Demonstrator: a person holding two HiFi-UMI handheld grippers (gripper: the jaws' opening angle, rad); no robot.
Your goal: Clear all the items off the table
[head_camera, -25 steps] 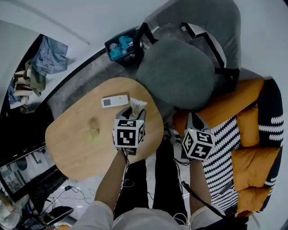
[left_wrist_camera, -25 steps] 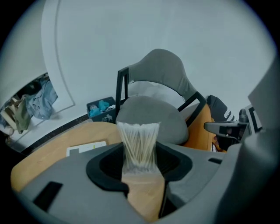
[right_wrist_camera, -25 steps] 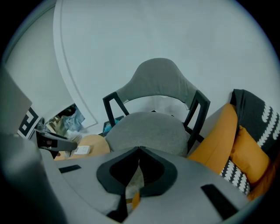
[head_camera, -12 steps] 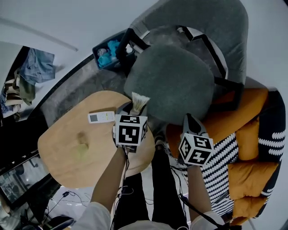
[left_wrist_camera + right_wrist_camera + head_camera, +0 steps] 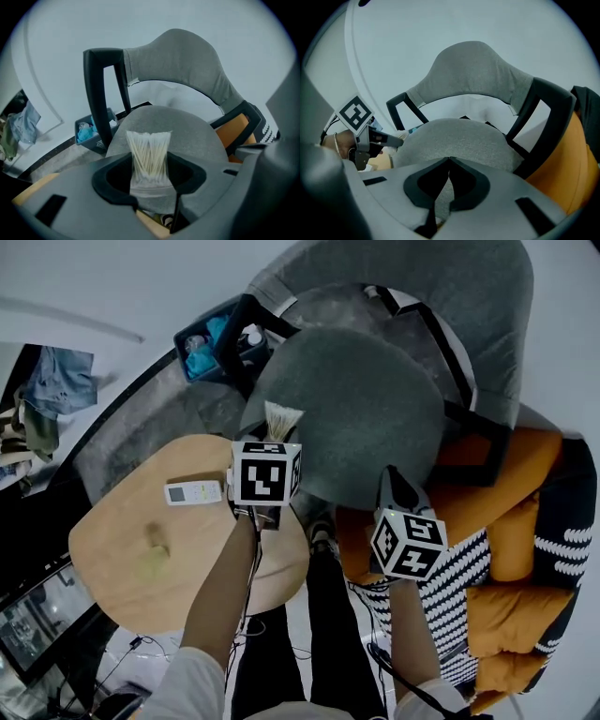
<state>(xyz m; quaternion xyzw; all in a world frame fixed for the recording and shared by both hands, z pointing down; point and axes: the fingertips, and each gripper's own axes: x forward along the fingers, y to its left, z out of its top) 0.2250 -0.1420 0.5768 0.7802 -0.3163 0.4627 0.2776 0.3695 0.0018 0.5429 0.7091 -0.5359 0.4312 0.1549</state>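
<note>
My left gripper (image 5: 149, 174) is shut on a clear bag of cotton swabs (image 5: 149, 154), which stands upright between the jaws. In the head view the bag of cotton swabs (image 5: 280, 417) sticks up past the marker cube, at the near rim of the grey chair seat (image 5: 356, 413), just beyond the table's far edge. On the wooden table (image 5: 103, 535) lie a white remote (image 5: 192, 491) and a small yellowish item (image 5: 155, 559). My right gripper (image 5: 449, 160) is shut with nothing in it; in the head view the right gripper (image 5: 391, 482) hangs right of the table, by the chair seat.
A dark bin (image 5: 208, 338) with blue items stands on the floor behind the table. Orange cushions (image 5: 525, 474) and a black-and-white striped cushion (image 5: 469, 568) lie at the right. The chair's black armrests (image 5: 99, 89) flank the seat. A person's legs are under the table's near edge.
The left gripper has carried the swab bag off the table's middle, away from me toward the grey chair. The right gripper has kept its place beside the chair.
</note>
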